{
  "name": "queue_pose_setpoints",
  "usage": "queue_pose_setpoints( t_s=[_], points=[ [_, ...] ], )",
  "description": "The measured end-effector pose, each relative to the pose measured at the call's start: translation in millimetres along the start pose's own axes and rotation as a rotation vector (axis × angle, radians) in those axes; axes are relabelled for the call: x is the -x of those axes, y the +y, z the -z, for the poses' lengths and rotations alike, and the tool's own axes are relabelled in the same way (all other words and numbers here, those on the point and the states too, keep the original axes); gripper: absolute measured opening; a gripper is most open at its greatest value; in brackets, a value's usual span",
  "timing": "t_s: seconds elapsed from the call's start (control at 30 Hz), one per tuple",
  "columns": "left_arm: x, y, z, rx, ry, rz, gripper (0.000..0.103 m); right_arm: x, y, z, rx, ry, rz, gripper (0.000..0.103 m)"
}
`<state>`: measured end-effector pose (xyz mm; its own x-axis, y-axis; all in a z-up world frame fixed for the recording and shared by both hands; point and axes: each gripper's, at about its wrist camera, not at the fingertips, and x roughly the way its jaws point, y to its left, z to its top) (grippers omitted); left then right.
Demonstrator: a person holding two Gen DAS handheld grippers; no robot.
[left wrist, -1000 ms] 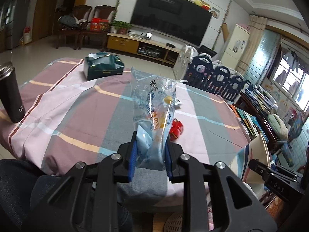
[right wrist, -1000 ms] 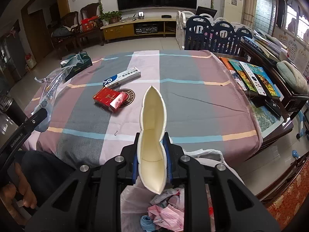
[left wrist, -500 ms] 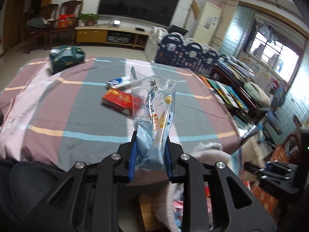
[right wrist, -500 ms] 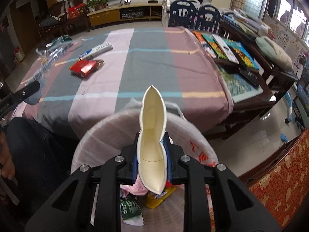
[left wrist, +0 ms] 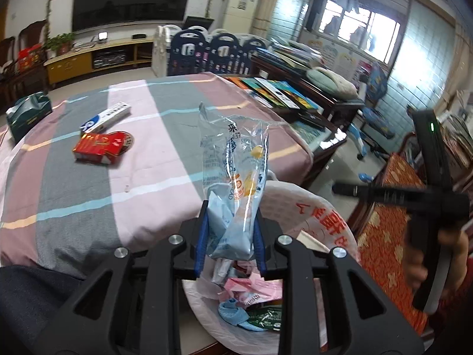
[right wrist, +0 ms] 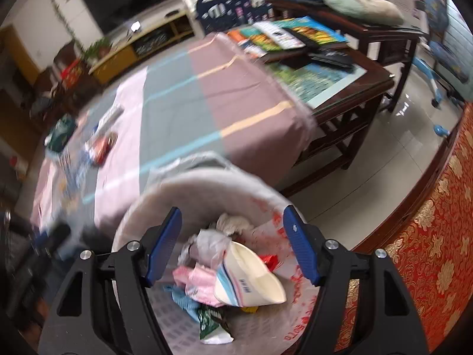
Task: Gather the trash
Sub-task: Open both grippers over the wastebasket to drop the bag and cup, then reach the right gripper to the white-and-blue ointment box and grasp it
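Observation:
My left gripper (left wrist: 230, 242) is shut on a clear plastic wrapper (left wrist: 233, 177) with blue print, held upright over the near rim of the trash bin (left wrist: 319, 216). The bin is lined with a white bag and sits beside the table. My right gripper (right wrist: 232, 245) is open and empty above the bin (right wrist: 189, 186). The cream paper cup (right wrist: 251, 275) lies on its side among the trash in the bin. In the left wrist view the right gripper's body (left wrist: 425, 201) shows at the right in a hand.
A striped tablecloth covers the table (left wrist: 142, 159). On it lie a red box (left wrist: 97, 148), a white and blue box (left wrist: 106, 117) and a green tissue pack (left wrist: 26, 114). A dark wooden table with books (right wrist: 322, 56) stands right of the bin.
My right gripper has opened and dropped the paper cup into the bin. My left gripper has swung right with the wrapper, to above the bin's rim.

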<state>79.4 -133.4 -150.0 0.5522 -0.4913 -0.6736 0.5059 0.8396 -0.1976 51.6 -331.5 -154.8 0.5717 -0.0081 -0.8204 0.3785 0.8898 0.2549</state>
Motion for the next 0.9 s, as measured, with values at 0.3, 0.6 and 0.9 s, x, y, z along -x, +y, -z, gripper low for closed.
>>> queue_pose_setpoints(
  t_s=[0.3, 0.6, 0.9],
  points=[
    [-12, -26, 11, -0.106, 0.069, 0.054, 0.05, 8, -33, -8, -0.139, -0.021, -0.019, 0.073],
    [-13, -11, 9, -0.048, 0.063, -0.004, 0.06, 0, -19, -7, -0.104, -0.005, -0.027, 0.073],
    [-4, 119, 0, 0.369, 0.036, -0.38, 0.06, -28, 25, -13, 0.005, 0.031, -0.04, 0.073]
  ],
)
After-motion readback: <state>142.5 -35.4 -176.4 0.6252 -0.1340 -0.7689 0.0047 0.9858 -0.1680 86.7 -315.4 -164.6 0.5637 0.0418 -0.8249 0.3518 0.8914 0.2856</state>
